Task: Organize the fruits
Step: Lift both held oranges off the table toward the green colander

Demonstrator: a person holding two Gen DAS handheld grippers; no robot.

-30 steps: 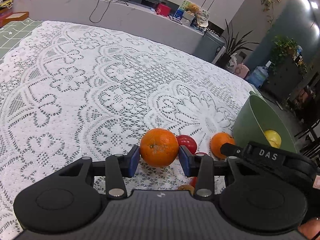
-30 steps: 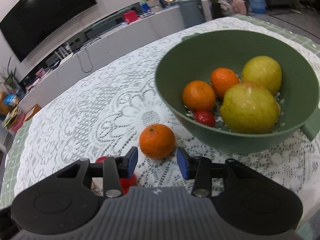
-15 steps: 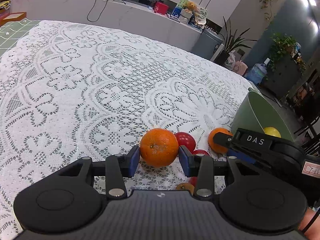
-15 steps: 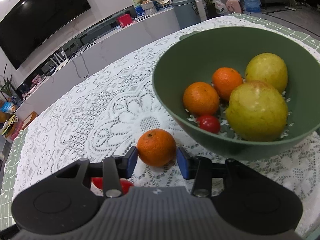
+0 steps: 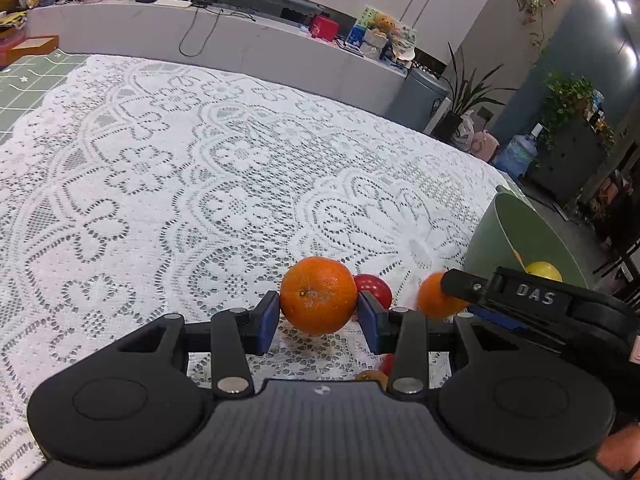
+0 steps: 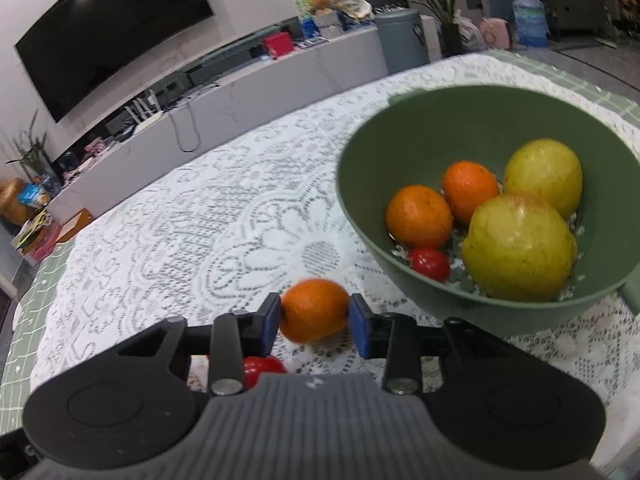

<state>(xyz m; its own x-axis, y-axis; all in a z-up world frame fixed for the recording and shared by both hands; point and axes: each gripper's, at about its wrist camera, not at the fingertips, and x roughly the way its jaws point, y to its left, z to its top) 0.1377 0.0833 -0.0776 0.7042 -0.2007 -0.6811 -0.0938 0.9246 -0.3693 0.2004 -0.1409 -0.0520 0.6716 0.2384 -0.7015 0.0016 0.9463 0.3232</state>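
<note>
My left gripper (image 5: 318, 312) is shut on a large orange (image 5: 318, 295), held just above the lace cloth. A red tomato (image 5: 374, 289) lies right behind it. My right gripper (image 6: 314, 316) is shut on a smaller orange (image 6: 314, 310), which also shows in the left wrist view (image 5: 434, 296). The green bowl (image 6: 360, 196) stands to the right and holds two oranges (image 6: 418, 216), two yellow-green pears (image 6: 518, 248) and a small tomato (image 6: 430, 264). Another red tomato (image 6: 260, 368) lies under the right gripper.
The white lace tablecloth (image 5: 180, 184) covers the table, with green checked cloth (image 5: 24, 84) at its far left edge. A small brown fruit (image 5: 372, 376) lies under the left gripper. A grey counter (image 5: 240, 48) runs behind the table.
My right gripper has moved forward around the small orange and shut on it. The left gripper has kept its hold on the large orange and barely moved.
</note>
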